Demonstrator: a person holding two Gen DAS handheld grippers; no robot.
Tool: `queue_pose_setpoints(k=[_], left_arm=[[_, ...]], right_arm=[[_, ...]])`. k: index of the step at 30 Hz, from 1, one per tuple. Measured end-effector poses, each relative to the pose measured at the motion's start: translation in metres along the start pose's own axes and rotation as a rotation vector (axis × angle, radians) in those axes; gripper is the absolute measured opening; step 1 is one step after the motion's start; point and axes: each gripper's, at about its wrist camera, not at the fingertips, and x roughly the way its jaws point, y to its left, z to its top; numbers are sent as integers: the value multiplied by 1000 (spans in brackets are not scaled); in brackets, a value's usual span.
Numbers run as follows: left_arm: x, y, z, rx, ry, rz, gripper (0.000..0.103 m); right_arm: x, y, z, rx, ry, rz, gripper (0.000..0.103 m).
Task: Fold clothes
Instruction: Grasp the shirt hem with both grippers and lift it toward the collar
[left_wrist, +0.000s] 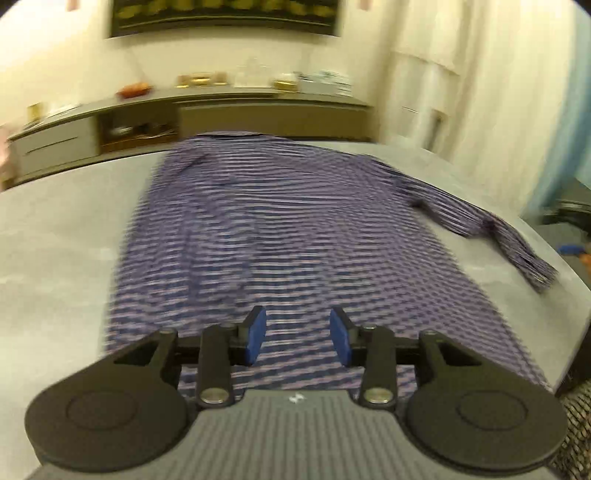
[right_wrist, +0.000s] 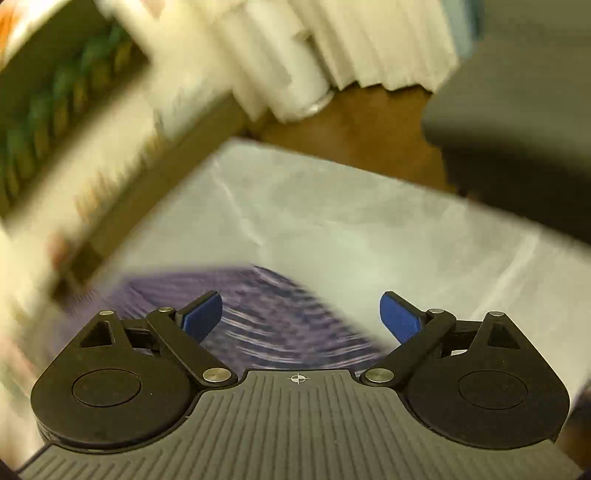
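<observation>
- A grey table (left_wrist: 55, 236) stands before a long sideboard (left_wrist: 258, 110) and pale curtains (left_wrist: 480, 92).
- The purple striped shirt (left_wrist: 280, 236) lies spread flat from the table's near edge to its far edge, one sleeve (left_wrist: 480, 218) trailing toward the right edge.
- The left gripper (left_wrist: 297, 334) hovers over the hem, fingers parted, gripping nothing.
- The right gripper (right_wrist: 301, 315), blurred, has fingers spread wide above the shirt's edge, empty.
</observation>
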Motion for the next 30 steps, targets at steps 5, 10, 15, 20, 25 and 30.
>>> queue_pose_setpoints(k=[5, 10, 15, 20, 25, 30], left_arm=[[20, -103, 16, 217, -11, -161, 50], [56, -217, 29, 526, -72, -264, 60], [107, -296, 29, 730, -112, -252, 61], [158, -343, 20, 839, -184, -79, 61], [201, -354, 17, 917, -169, 2, 4], [170, -293, 110, 567, -178, -78, 3]], right_arm=[[28, 10, -13, -322, 134, -60, 70], [23, 8, -9, -337, 146, 30, 11], [15, 0, 5, -205, 116, 222, 5], [3, -6, 10, -147, 118, 377, 5], [3, -12, 13, -152, 126, 414, 5], [-9, -32, 27, -22, 17, 360, 50]])
